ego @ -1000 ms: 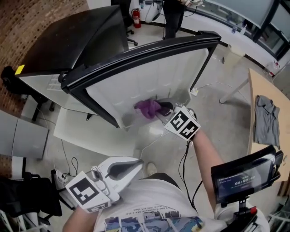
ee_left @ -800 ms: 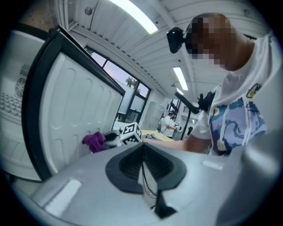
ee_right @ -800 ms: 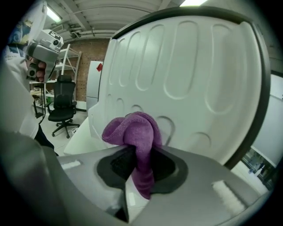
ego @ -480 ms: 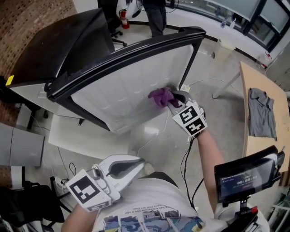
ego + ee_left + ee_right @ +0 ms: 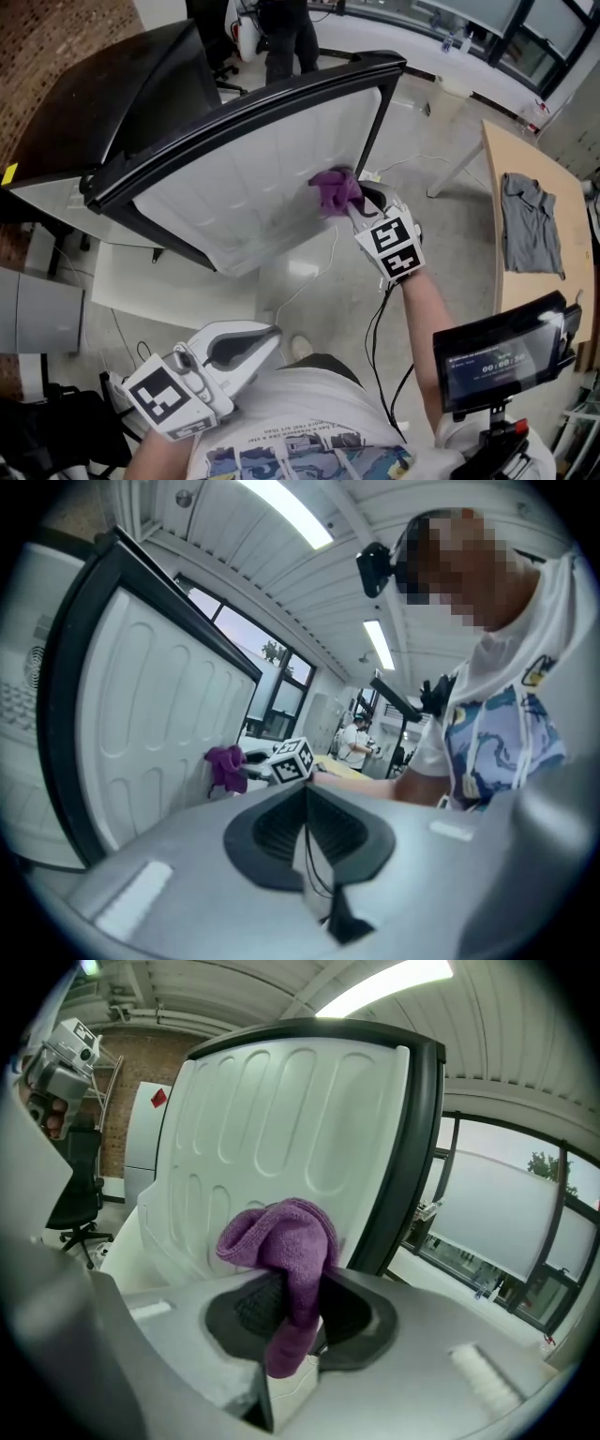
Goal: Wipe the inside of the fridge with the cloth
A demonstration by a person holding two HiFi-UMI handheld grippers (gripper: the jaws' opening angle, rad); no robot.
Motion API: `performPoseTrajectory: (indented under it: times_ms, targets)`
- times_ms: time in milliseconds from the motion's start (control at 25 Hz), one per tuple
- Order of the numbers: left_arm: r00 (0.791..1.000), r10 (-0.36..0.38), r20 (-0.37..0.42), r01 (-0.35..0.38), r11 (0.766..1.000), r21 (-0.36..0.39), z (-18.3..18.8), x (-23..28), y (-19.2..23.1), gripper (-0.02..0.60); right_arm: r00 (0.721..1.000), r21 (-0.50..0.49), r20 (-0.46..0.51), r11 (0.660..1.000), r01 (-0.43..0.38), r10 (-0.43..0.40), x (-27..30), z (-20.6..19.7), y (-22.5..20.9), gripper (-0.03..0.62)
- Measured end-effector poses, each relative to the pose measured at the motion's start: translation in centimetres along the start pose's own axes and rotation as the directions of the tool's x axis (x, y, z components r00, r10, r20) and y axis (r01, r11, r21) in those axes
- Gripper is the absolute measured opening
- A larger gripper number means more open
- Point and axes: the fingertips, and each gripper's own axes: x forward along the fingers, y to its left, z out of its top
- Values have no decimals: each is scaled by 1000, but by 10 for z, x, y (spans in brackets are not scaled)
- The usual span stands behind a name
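The fridge door [image 5: 253, 178] stands open, its ribbed white inner liner [image 5: 272, 1138] facing me. A purple cloth [image 5: 335, 190] is bunched against the liner near the door's right edge, and my right gripper [image 5: 354, 202] is shut on it. In the right gripper view the purple cloth [image 5: 286, 1260] hangs folded between the jaws, just in front of the liner. My left gripper [image 5: 262, 339] hovers low by my torso, far from the door, jaws together with nothing in them. The left gripper view shows the cloth [image 5: 225, 766] and the door liner [image 5: 150, 733] from the side.
The black fridge body [image 5: 94, 94] lies to the left. A wooden table [image 5: 530, 225] with a grey shirt [image 5: 527, 220] stands at the right. A screen on a stand [image 5: 502, 354] is at lower right. A person [image 5: 286, 37] stands behind the door. Cables [image 5: 309, 281] run over the floor.
My right gripper has carried the purple cloth rightwards and up across the door liner, from its lower middle to near its right edge. The left gripper has stayed put.
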Motion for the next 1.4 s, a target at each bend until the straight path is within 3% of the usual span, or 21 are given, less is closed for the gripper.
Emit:
performPoseTrajectory:
  times_ms: [240,480,600,760,880,1040,1240,1400]
  targets:
    - [1000,2,9,-2,1000,-10,2,-2,-5,6,998,48,60,998,-38,36,-17,23,12,80]
    - [1000,16,15,-16,1000,-5,-3,-10,-13,6,972,116,138,972,-206,190,-28,61,70,80]
    - [999,31,16,-31,1000,-8,-5,-14,-18,6,943,150,167,938,-313,288,-26,74,110,80]
    - [997,74,20,-73,997,-23,-9,-29,-15,6,885,187,185,869,-459,427,-17,83,174,81]
    - [994,106,23,-105,994,-35,-11,-39,-15,6,850,220,170,822,-525,498,-6,78,213,80]
    - [990,136,31,-134,990,-43,-12,-51,-13,6,839,271,120,795,-543,531,16,59,237,80]
    - [987,155,35,-153,987,-54,-15,-59,-13,6,843,307,79,792,-528,532,33,39,233,80]
    - [987,157,39,-155,986,-55,-15,-60,-12,6,865,331,54,808,-486,499,39,27,214,80]
